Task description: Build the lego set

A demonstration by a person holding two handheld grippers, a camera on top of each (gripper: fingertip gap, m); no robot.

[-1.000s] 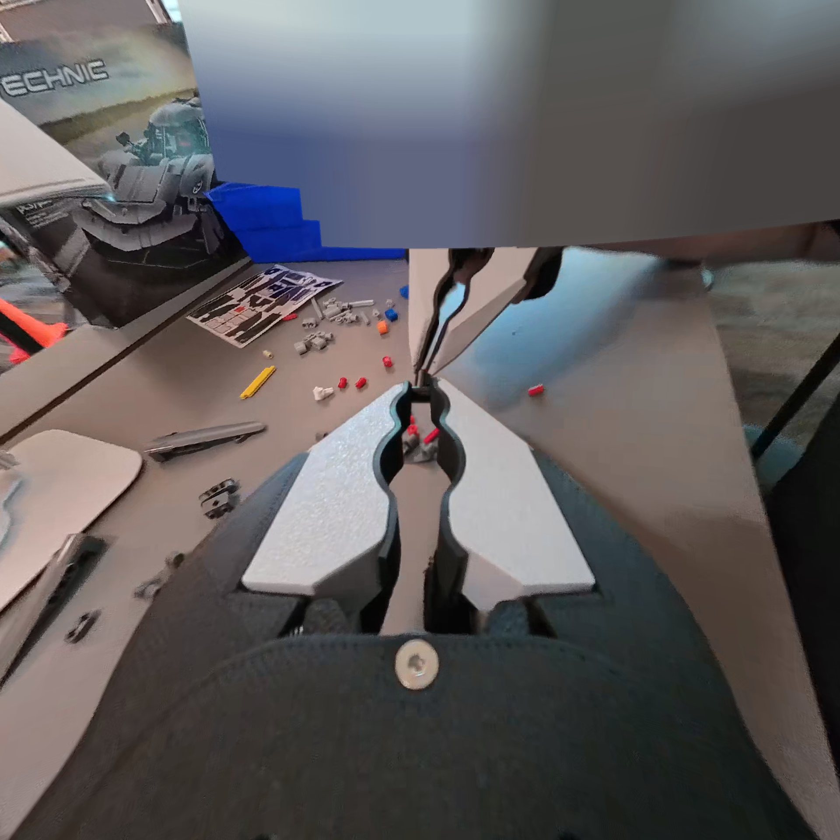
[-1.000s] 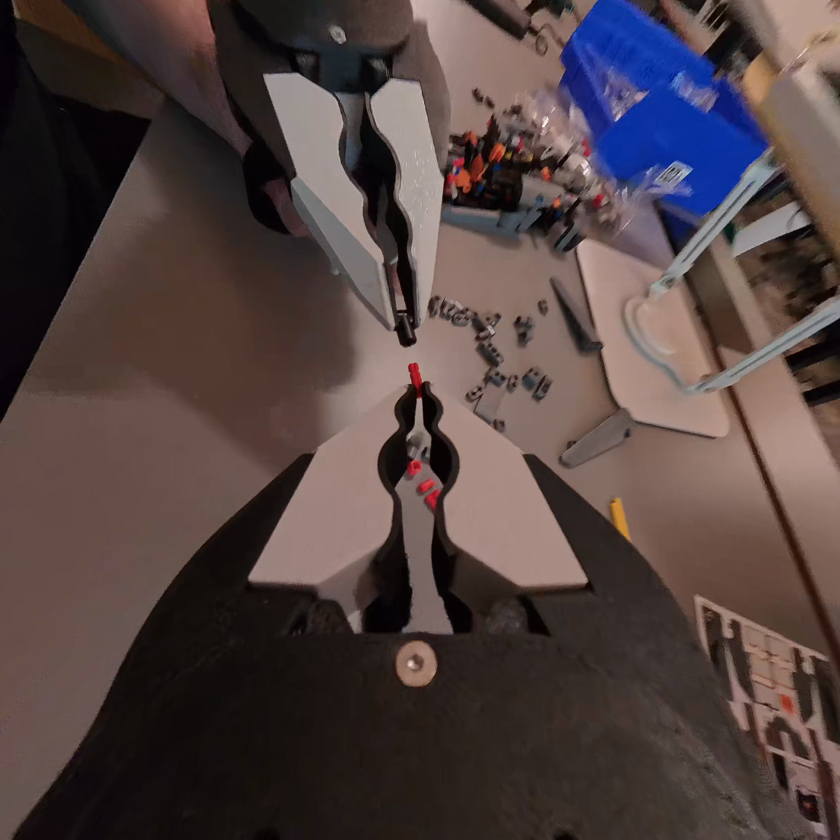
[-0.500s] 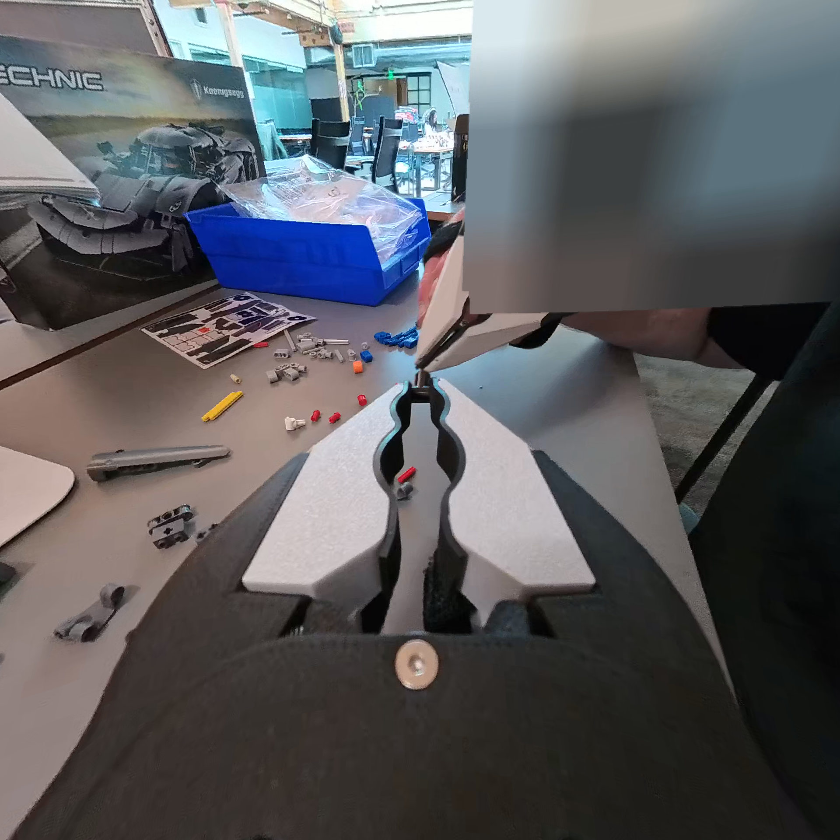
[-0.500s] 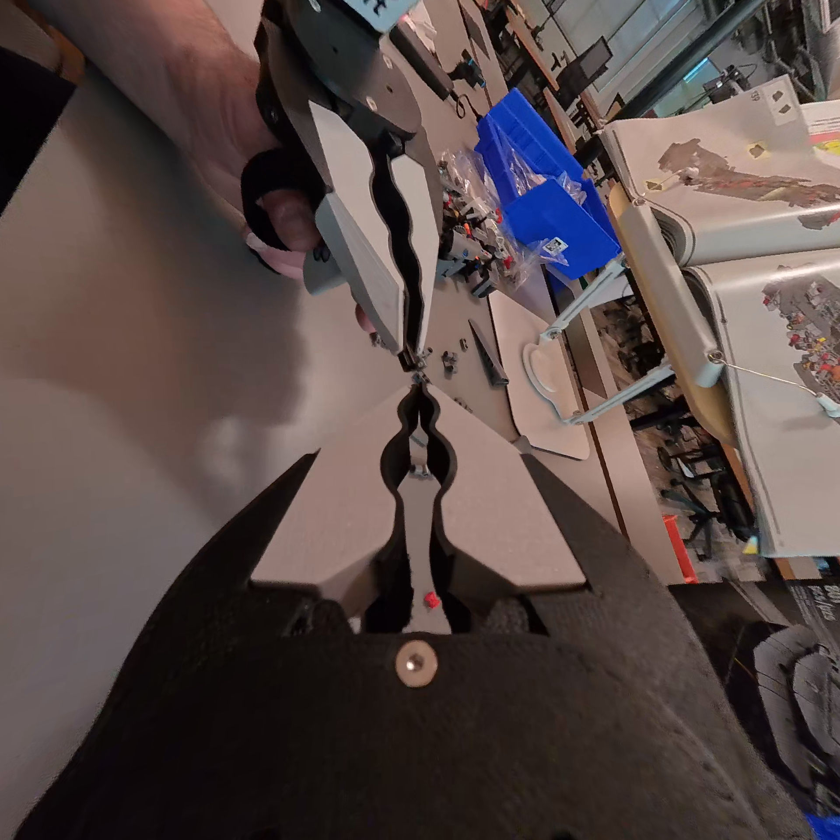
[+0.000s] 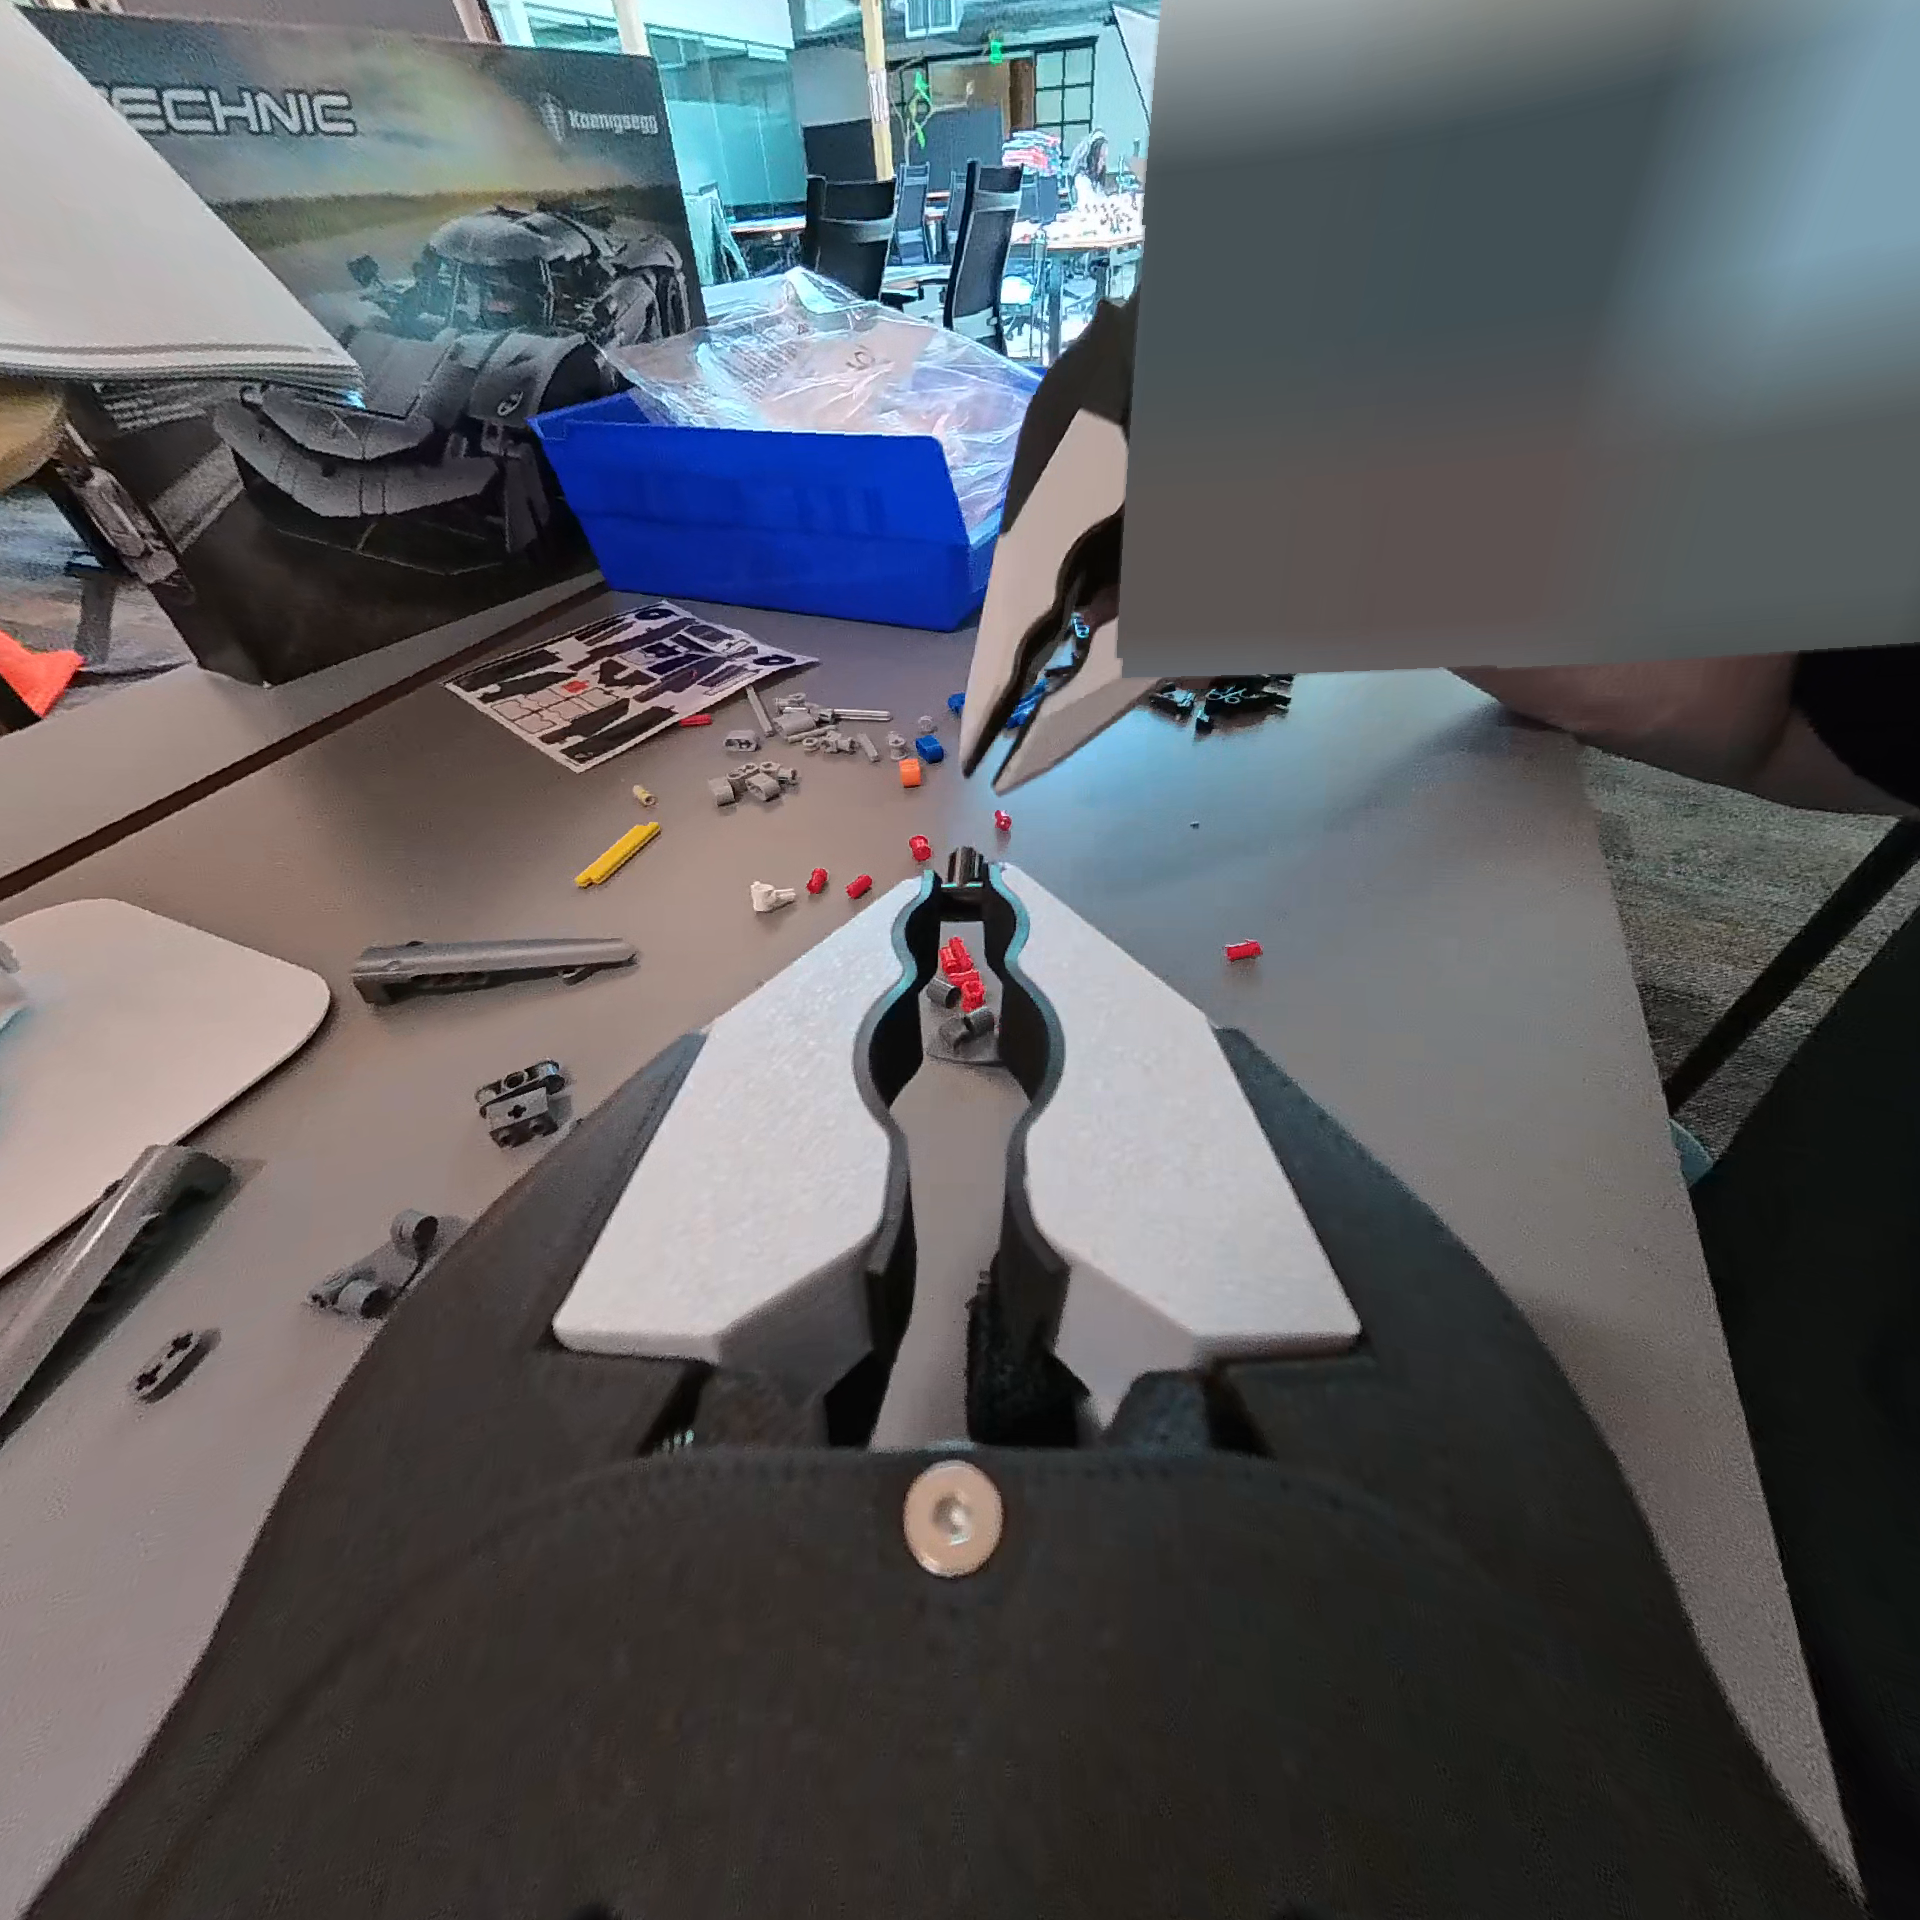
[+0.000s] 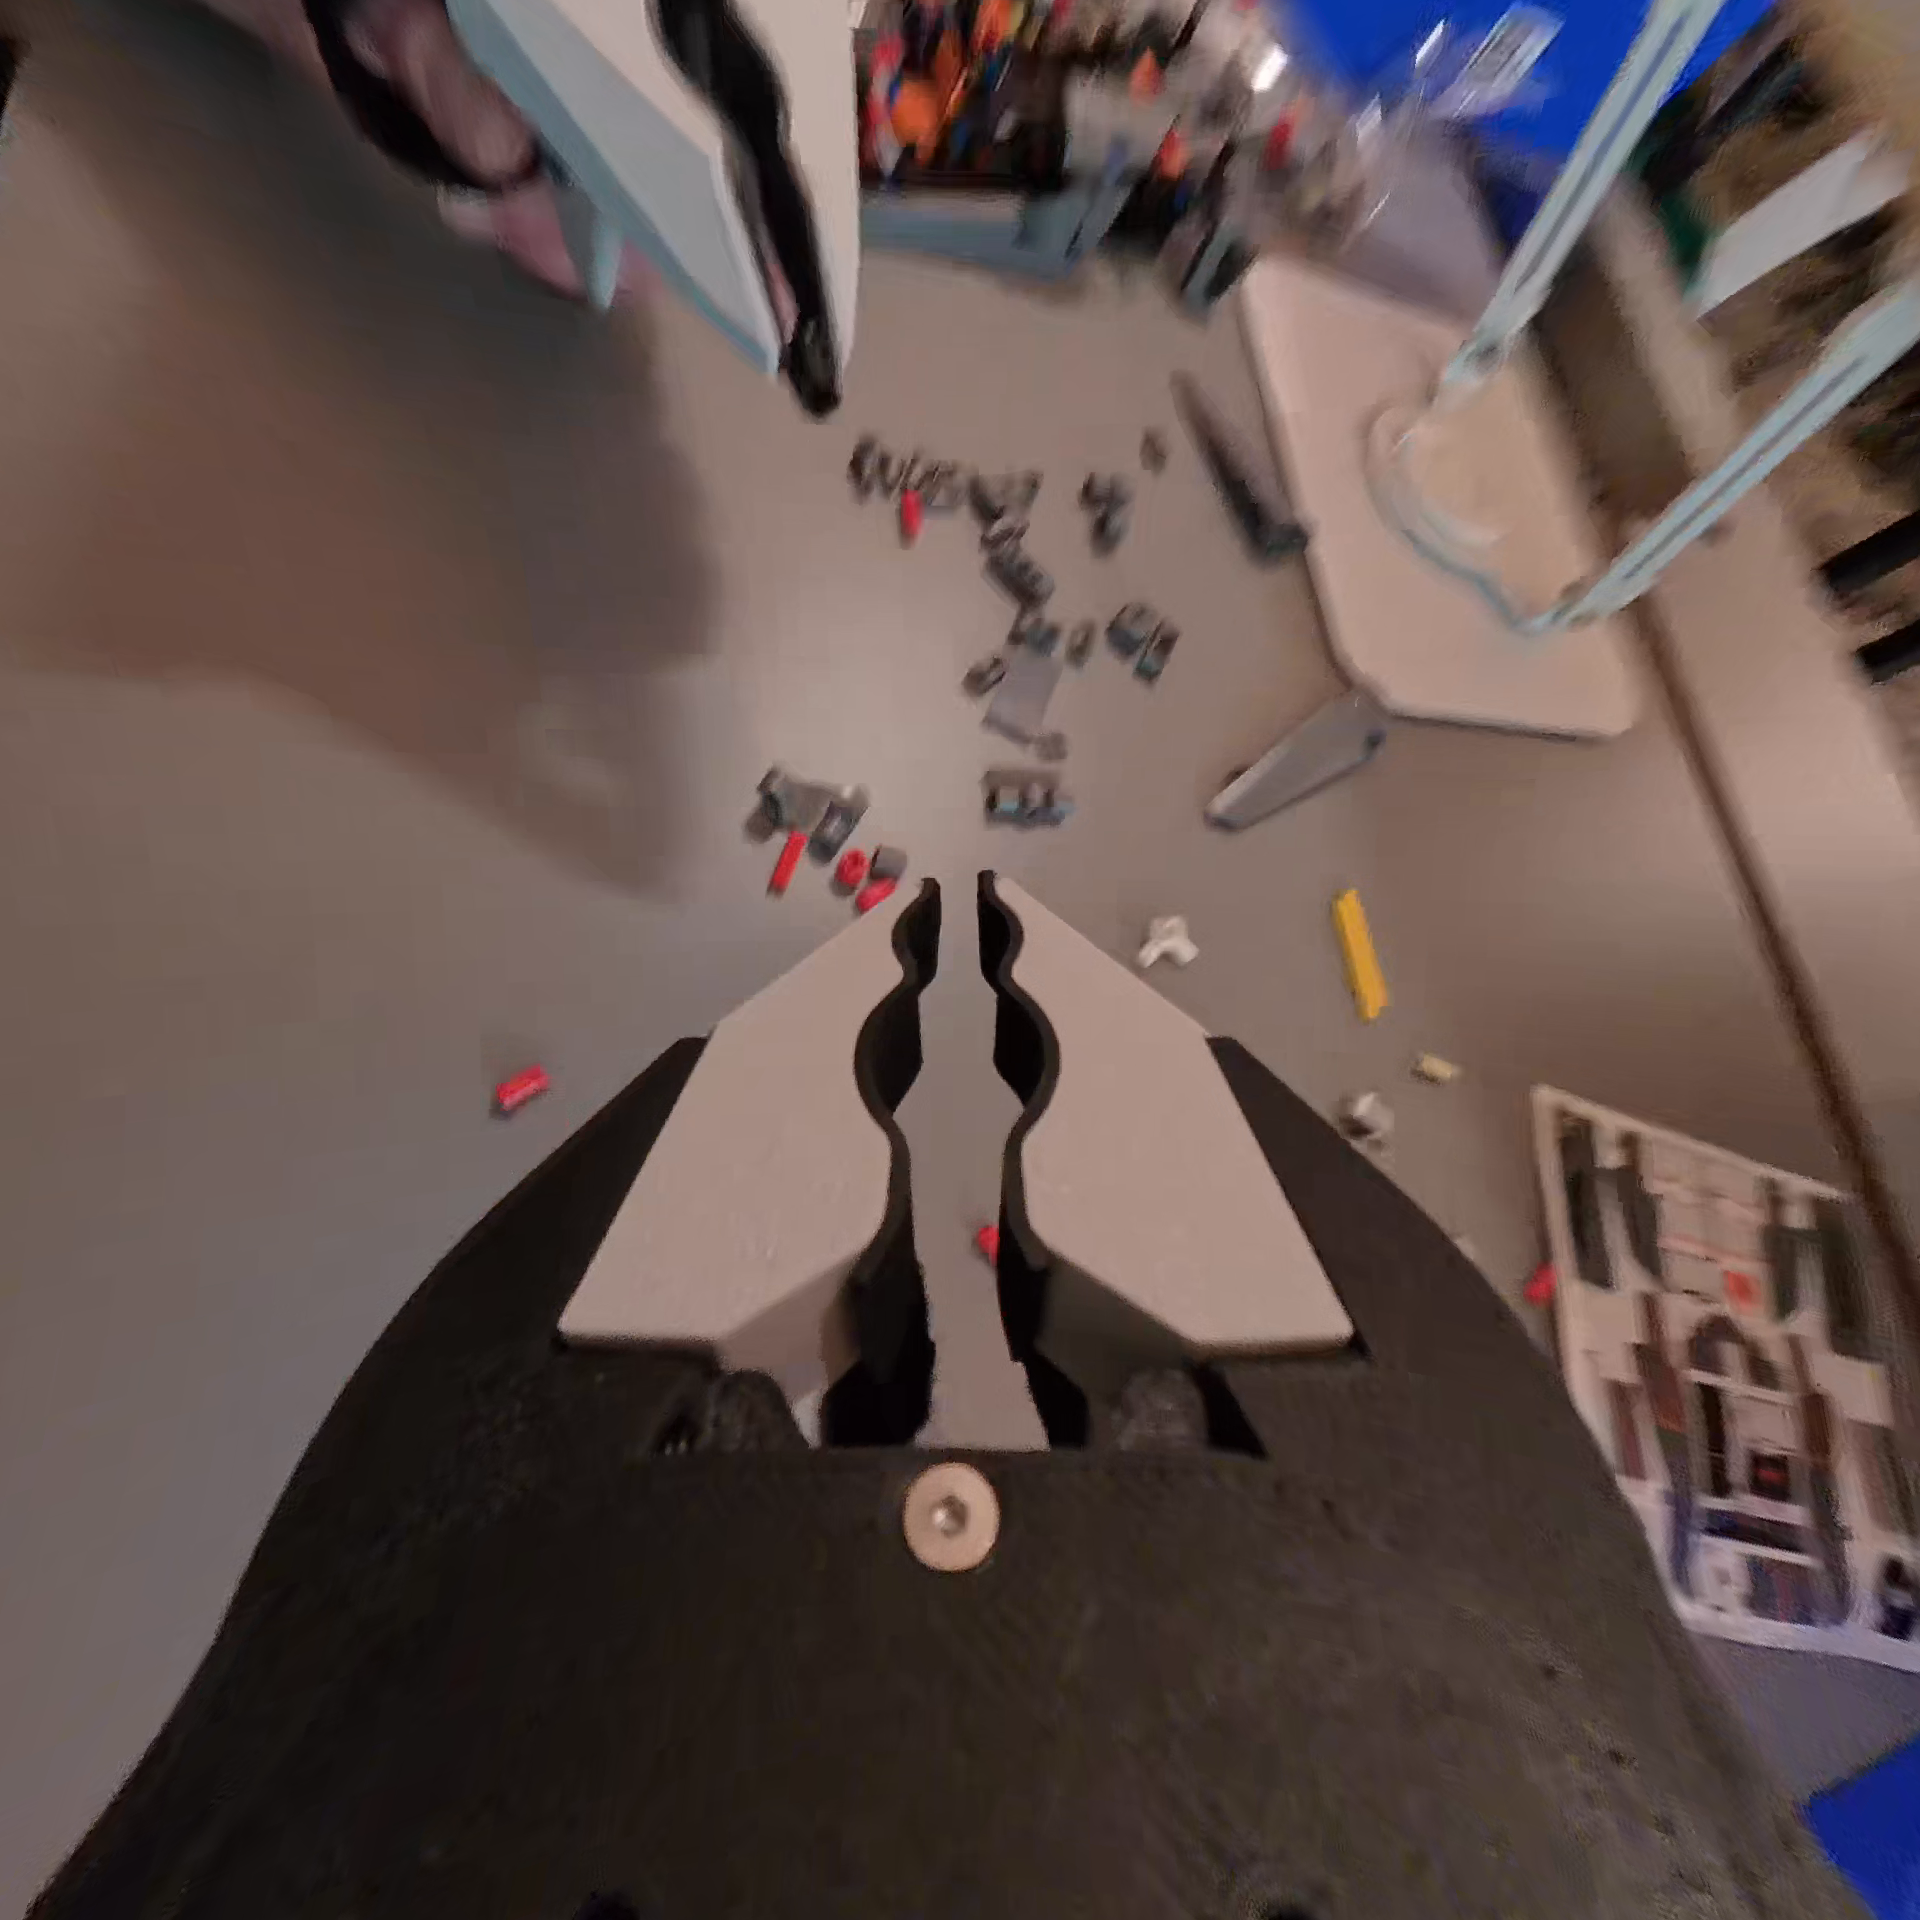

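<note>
My left gripper (image 5: 964,885) is shut on a small black connector piece (image 5: 964,864), which sticks out past its tips above the grey table (image 5: 1351,935). The same piece shows dark and blurred at that gripper's tips in the right wrist view (image 6: 814,364). My right gripper (image 6: 958,885) stands open with a narrow gap and nothing between its pads. It hovers over the table beside several red pins (image 6: 860,871). In the left wrist view the right gripper (image 5: 985,767) hangs a short way above and beyond the black piece, apart from it.
Small red, grey, blue and orange parts (image 5: 810,732) lie scattered on the table. There is also a yellow axle (image 5: 618,854), a long grey panel (image 5: 488,961), a sticker sheet (image 5: 623,675), a blue bin holding plastic bags (image 5: 769,499), a printed box (image 5: 416,312) and a white pad (image 5: 135,1029). Across from one pair of fingers to the other is roughly 9 centimeters.
A second ago my right gripper was shut on a red pin and brought it to the black piece. Now it has opened and drawn back; the red pin is out of its tips.
</note>
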